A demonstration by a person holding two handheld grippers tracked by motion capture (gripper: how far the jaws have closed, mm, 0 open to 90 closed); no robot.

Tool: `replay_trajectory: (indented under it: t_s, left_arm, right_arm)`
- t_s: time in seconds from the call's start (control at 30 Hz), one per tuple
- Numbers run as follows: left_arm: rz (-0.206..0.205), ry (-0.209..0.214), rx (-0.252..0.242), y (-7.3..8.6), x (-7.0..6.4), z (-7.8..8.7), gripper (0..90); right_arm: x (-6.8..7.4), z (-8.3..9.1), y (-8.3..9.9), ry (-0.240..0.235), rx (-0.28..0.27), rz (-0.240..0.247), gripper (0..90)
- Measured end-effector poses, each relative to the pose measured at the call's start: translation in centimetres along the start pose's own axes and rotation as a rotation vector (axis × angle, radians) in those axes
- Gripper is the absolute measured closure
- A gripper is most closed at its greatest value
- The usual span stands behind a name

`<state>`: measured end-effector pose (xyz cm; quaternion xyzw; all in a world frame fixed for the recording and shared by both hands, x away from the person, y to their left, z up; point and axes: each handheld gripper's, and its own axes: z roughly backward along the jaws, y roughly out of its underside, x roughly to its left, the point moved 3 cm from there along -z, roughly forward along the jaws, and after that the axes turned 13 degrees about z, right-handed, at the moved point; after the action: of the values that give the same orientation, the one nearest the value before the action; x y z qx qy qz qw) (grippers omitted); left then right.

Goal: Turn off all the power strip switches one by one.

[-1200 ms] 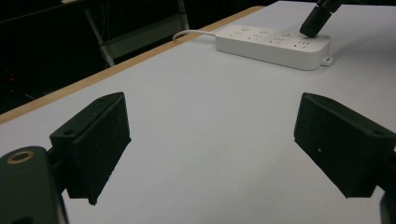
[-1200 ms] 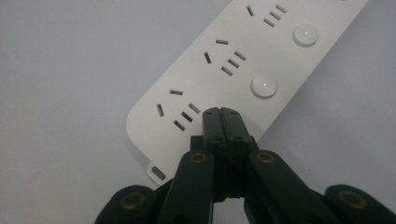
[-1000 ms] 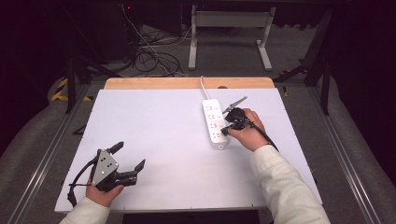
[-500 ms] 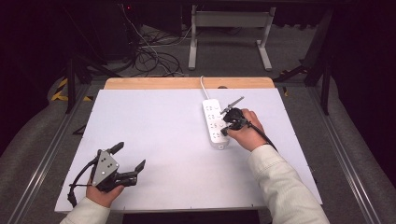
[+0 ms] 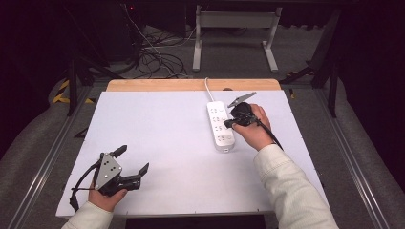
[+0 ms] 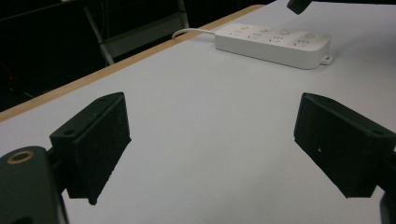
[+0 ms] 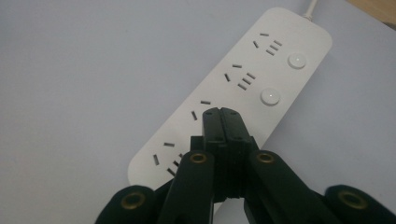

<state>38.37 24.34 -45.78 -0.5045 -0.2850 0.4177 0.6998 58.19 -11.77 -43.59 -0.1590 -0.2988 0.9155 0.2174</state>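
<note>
In the high view we see the strip (image 5: 221,126) right of centre on the white surface (image 5: 162,133), lying lengthwise from upper to lower frame, its white cord (image 5: 207,88) running off the top end toward the wooden edge. Our right gripper (image 5: 228,125) is at the strip's right side, held by the right hand (image 5: 253,128), with its tip over the strip's lower half. In the right gripper view its 2 fingers (image 7: 211,122) are pressed together with no gap and nothing between them, and the tip sits over the strip (image 7: 243,88) near the third socket group from the cord end; we cannot tell whether it touches the strip. In that view 2 round buttons (image 7: 269,96) show along the strip's right edge, above and right of the tip, and socket slots run down its middle.

Our left gripper (image 5: 131,167) is at the lower left of the high view, held by the left hand (image 5: 106,195) near the surface's front edge, well apart from the strip. In the left gripper view its fingers (image 6: 95,140) stand wide apart with nothing between them, bare surface in the gap, and the strip (image 6: 273,44) lies at the upper right of that frame.
</note>
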Motion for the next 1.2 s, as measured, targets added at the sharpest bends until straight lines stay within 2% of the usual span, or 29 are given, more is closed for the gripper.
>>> replay_trajectory:
  t_s: [0.2, 0.67, 1.2]
  left_arm:
    - [0.008, 0.001, 0.003, 0.1, 0.1, -0.1, 11.3]
    - [0.004, 0.002, 0.003, 0.0, 0.1, 0.0, 11.3]
    - [0.001, 0.000, -0.002, 0.0, 0.1, 0.0, 11.3]
  right_arm:
    - [-0.6, -1.0, 0.0, 0.018, 0.006, -0.006, 90.0]
    - [-1.2, -3.1, 0.6, 0.007, 0.070, -0.029, 90.0]
    - [-1.3, -3.3, 0.8, -0.010, 0.077, -0.050, 90.0]
